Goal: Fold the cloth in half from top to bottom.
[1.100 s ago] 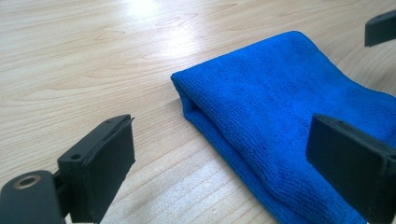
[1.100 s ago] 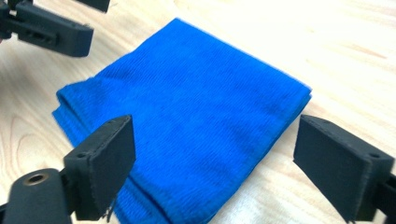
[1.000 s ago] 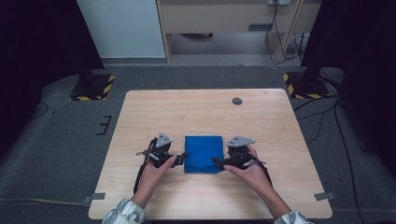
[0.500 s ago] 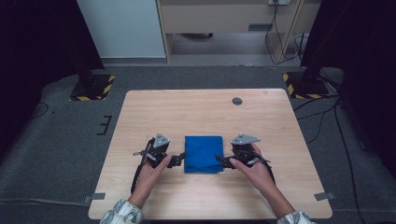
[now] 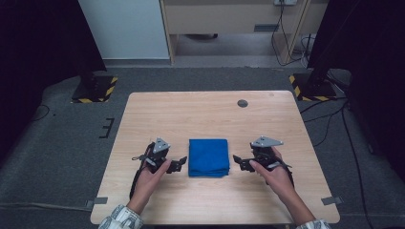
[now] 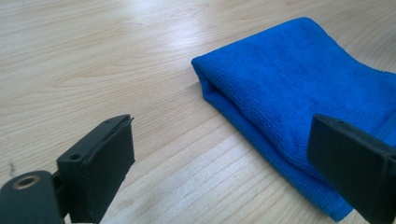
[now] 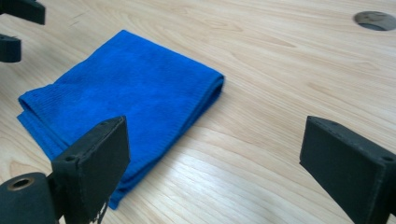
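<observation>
- Between the two claws, a folded blue cloth lies flat on the wooden table.
- Left gripper sits just beside the cloth's left edge, jaws spread wide, holding nothing.
- Right gripper sits just off the cloth's right edge, jaws equally wide, empty.

A light wooden bench stands on grey carpet floor. A small round grey hole sits near its far edge.
</observation>
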Demonstrator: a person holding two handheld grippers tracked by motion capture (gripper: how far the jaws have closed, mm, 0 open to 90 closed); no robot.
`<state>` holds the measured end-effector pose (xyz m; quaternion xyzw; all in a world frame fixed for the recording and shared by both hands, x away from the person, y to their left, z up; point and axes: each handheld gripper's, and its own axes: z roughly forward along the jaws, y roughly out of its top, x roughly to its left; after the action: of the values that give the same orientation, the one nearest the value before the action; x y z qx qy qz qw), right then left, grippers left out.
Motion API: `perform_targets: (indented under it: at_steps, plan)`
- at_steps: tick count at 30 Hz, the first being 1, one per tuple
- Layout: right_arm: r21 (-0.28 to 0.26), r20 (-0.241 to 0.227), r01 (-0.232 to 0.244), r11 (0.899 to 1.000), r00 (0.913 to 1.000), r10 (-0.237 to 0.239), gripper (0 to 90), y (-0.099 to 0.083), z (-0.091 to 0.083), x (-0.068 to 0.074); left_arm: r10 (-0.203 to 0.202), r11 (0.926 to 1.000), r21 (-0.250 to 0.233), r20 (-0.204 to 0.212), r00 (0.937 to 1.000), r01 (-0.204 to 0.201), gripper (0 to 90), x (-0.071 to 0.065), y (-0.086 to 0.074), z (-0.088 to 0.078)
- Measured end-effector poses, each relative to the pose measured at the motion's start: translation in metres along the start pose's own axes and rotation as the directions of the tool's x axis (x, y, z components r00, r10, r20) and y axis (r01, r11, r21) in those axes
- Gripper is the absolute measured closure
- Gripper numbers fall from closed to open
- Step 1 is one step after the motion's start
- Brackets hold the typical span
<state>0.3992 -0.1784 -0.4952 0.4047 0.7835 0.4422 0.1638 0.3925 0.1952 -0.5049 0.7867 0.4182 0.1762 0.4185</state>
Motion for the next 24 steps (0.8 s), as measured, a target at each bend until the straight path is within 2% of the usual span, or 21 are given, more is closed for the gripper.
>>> perform_targets:
  at_steps: [10, 17, 24]
  plan:
    - [-0.005, 0.037, -0.037, 0.999, 0.9986, 0.037, 8.7, -0.009, -0.016, -0.023, -0.01, 0.9998, 0.016, -0.01, 0.9999, 0.01, 7.2, 0.009, -0.005, -0.005]
    - [0.03, 0.047, -0.034, 0.999, 0.9984, 0.033, 7.5, -0.022, -0.027, -0.034, 0.002, 0.9983, 0.059, -0.012, 0.9999, -0.002, 7.1, 0.014, -0.01, -0.004]
    - [0.065, 0.056, -0.062, 0.996, 0.9967, 0.059, 6.5, -0.036, -0.033, -0.047, 0.012, 0.997, 0.076, -0.02, 0.9997, -0.01, 7.1, 0.016, -0.012, -0.003]
